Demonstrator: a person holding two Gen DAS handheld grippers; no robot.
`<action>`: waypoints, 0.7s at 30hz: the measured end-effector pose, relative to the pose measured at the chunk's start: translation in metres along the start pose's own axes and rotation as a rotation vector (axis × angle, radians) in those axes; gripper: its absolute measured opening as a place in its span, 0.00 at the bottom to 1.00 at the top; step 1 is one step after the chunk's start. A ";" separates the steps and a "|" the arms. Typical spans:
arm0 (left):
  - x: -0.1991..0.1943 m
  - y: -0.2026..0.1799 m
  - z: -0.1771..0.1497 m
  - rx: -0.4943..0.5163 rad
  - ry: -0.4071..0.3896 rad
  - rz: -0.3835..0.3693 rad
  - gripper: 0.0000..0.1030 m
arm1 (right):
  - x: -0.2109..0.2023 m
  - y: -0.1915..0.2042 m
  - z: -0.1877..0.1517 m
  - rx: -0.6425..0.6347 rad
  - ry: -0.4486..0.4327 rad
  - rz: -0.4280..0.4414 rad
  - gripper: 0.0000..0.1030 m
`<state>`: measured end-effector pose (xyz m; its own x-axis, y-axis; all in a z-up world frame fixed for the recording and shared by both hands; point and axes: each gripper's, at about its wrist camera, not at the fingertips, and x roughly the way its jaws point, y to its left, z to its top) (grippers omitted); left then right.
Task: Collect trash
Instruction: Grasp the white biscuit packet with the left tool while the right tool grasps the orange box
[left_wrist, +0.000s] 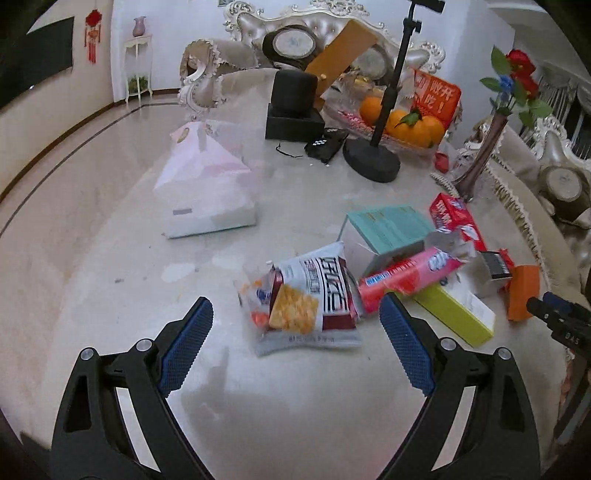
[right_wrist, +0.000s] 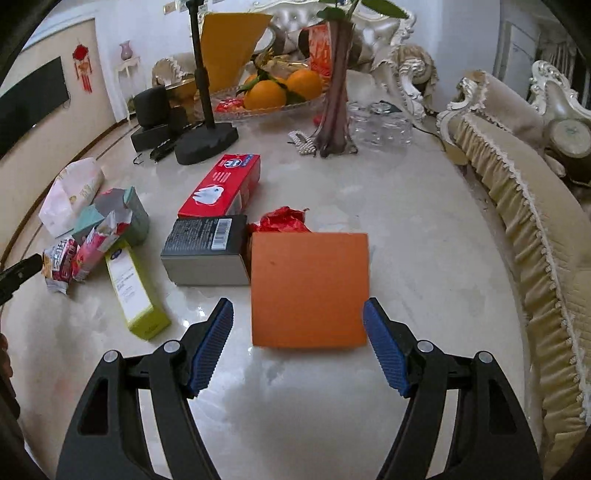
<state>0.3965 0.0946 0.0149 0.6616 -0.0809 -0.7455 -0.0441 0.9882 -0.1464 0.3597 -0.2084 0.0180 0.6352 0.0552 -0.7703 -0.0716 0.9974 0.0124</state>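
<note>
Trash lies on a marble table (left_wrist: 110, 258). In the left wrist view my left gripper (left_wrist: 297, 319) is open, its fingers either side of a white cracker bag (left_wrist: 314, 299). Beside the bag lie a pink wrapper (left_wrist: 402, 273), a teal box (left_wrist: 388, 229), a green box (left_wrist: 454, 314) and a red box (left_wrist: 456, 218). In the right wrist view my right gripper (right_wrist: 298, 321) is open around the near end of an orange box (right_wrist: 310, 288). A grey box (right_wrist: 207, 251), a red box (right_wrist: 221, 184), a red foil wrapper (right_wrist: 284, 221) and a green box (right_wrist: 135, 295) lie near it.
A white plastic bag (left_wrist: 207, 184) lies left on the table. At the back stand a black stand base (left_wrist: 371, 158), a fruit tray with oranges (left_wrist: 406, 125), a black box (left_wrist: 295, 107) and a vase with flowers (left_wrist: 484, 147). A fringed sofa (right_wrist: 535, 221) runs along the right.
</note>
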 end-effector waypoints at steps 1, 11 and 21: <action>0.005 -0.002 0.002 0.003 0.006 0.004 0.87 | 0.001 -0.001 0.002 0.005 0.004 -0.001 0.67; 0.032 -0.012 0.005 0.038 0.065 0.060 0.87 | 0.019 -0.015 0.015 0.044 0.025 -0.036 0.67; 0.046 -0.014 0.003 0.041 0.096 0.123 0.87 | 0.029 -0.022 0.016 0.027 0.048 -0.074 0.68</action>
<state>0.4294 0.0772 -0.0152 0.5786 0.0313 -0.8150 -0.0891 0.9957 -0.0250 0.3915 -0.2279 0.0056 0.6001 -0.0204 -0.7997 -0.0048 0.9996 -0.0292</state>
